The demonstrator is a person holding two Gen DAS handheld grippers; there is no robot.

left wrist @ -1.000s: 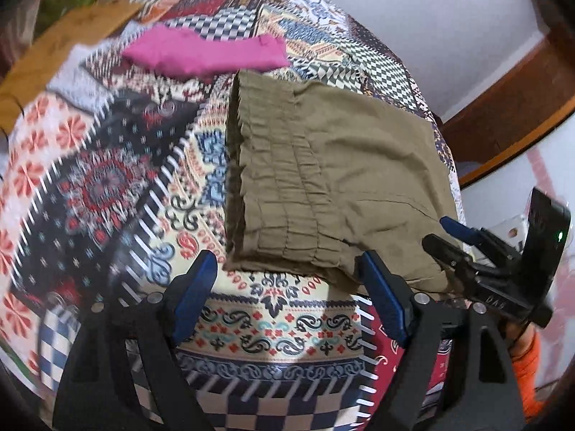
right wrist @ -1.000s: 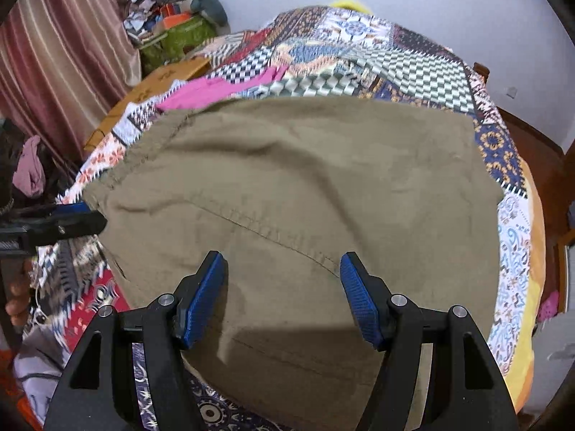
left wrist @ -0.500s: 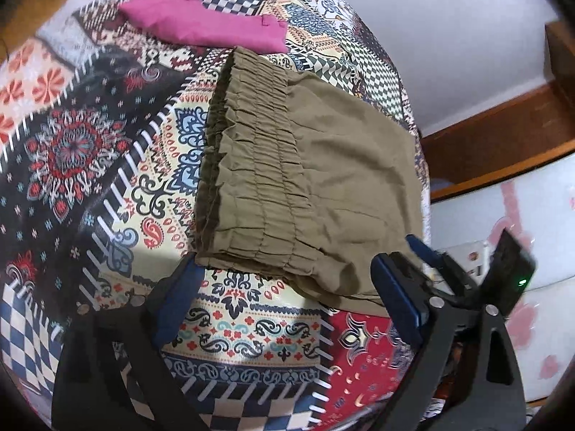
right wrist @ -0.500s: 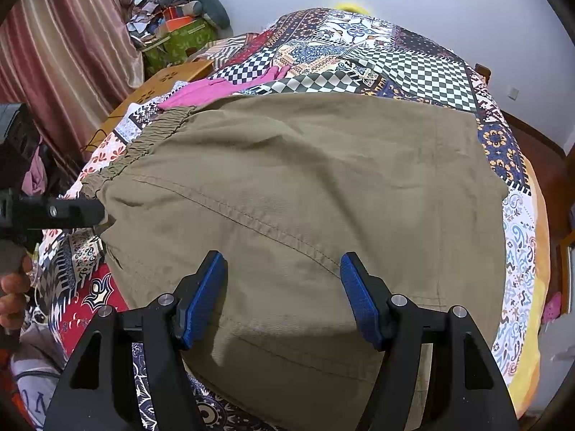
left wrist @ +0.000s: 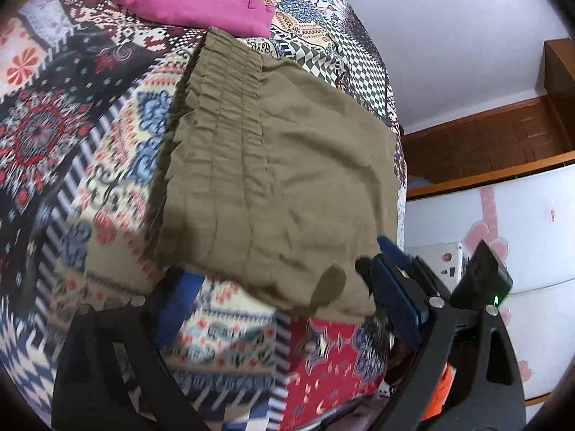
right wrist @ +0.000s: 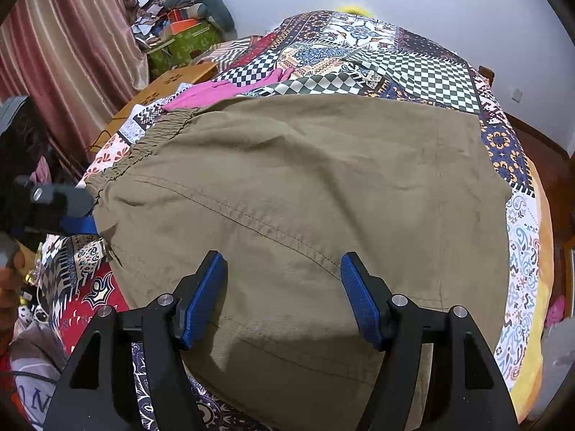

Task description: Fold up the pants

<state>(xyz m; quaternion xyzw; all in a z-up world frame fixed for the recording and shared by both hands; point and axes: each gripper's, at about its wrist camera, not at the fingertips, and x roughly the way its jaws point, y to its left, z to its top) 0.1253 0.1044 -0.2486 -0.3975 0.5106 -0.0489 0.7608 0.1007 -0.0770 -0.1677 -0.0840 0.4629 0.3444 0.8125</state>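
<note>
Folded olive pants [right wrist: 305,208] fill the centre of the right wrist frame on a patchwork quilt [right wrist: 395,68]. The right gripper [right wrist: 284,298] hovers over them, fingers apart; the left gripper [left wrist: 287,305], also spread, frames their lower edge.

Folded olive pants [left wrist: 280,179] lie on the quilt [left wrist: 72,115] beside pink cloth [left wrist: 190,3]

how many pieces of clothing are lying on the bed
2. Olive pants folded on the quilt near the edge, under both open grippers. A pink garment lies just beyond the waistband. The pile off the bed may hide more.
</note>
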